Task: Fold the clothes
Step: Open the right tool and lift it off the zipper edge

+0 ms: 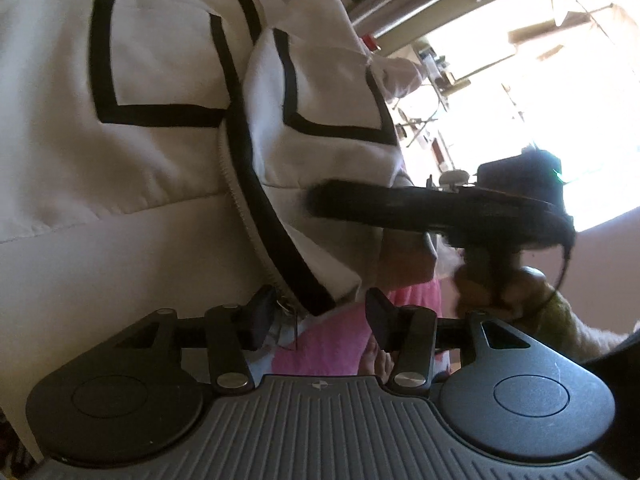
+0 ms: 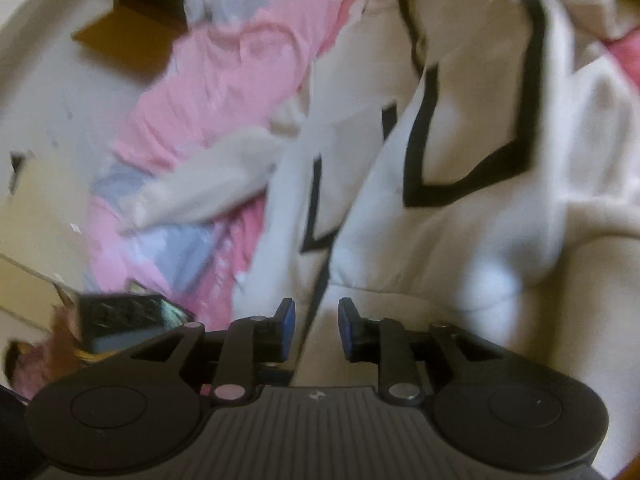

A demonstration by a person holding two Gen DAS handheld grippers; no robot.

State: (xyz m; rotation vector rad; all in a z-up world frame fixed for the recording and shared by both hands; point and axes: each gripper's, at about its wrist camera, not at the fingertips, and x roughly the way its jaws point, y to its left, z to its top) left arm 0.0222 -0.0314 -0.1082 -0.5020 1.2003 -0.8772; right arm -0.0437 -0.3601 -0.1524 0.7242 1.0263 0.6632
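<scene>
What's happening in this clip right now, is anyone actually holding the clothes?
A person with a gripper in each hand is working on a white jacket with black trim. The left gripper is open at the jacket's zippered edge, not clamped on it. The right gripper is also open, just over the jacket's front; whether it touches is unclear. A pink garment lies underneath. No fold is visible yet.

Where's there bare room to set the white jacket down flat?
Bare pale surface shows only left of the pink garment, between the cardboard flap and a dark box. The white jacket crowds everything to the right.
</scene>
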